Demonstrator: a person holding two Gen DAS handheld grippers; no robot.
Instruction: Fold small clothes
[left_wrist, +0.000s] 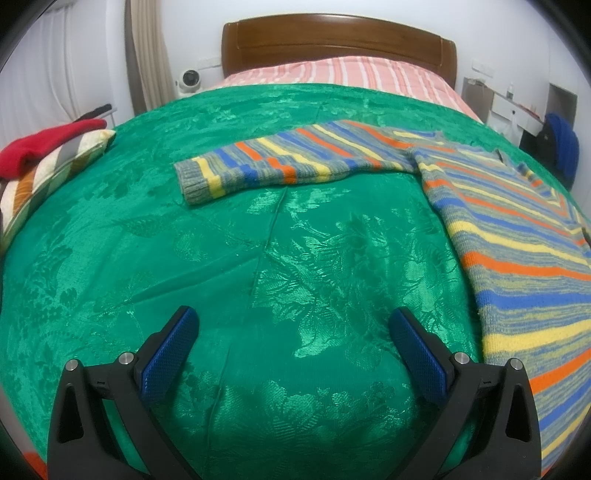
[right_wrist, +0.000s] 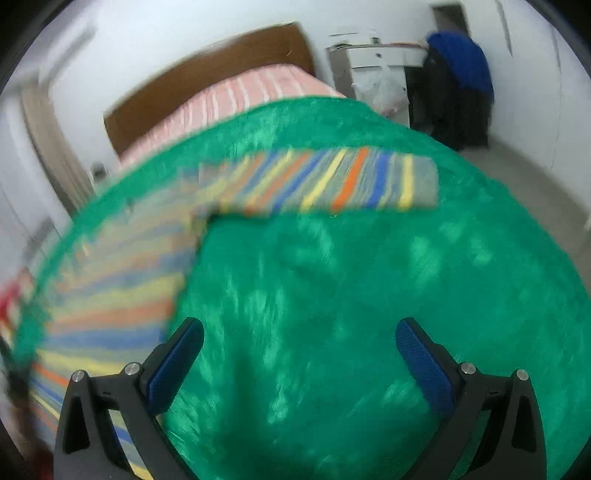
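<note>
One striped knit sweater (left_wrist: 517, 236) lies flat on a green floral bedspread (left_wrist: 258, 258). In the left wrist view its body fills the right edge of the frame and one sleeve (left_wrist: 280, 166) reaches out toward the upper middle, ending in a grey ribbed cuff. In the right wrist view (heavily blurred) the same sweater (right_wrist: 110, 295) runs down the left side of the frame, and the other sleeve (right_wrist: 332, 181) stretches across the upper centre: two sleeves counted in all, both spread out and unfolded. Its bands are blue, orange, yellow and grey.

The left gripper (left_wrist: 293, 321) sits at the bottom centre of its frame with its two blue-padded fingers spread wide, over bare bedspread and holding nothing. The right gripper (right_wrist: 299, 330) is likewise spread wide and empty at the bottom centre of its frame; its left finger lies just beside the sweater's edge, though the blur hides whether they touch.

At the left edge of the left wrist view are one checked pillow (left_wrist: 48, 177) and one red garment (left_wrist: 48, 142) on top of it. A wooden headboard (left_wrist: 336, 44) and pink striped bedding (left_wrist: 340, 75) fill the top centre. One small white camera (left_wrist: 189, 79) sits in the upper left, and a blue garment (left_wrist: 563, 147) hangs at the upper right. No writing or brand can be read anywhere.
</note>
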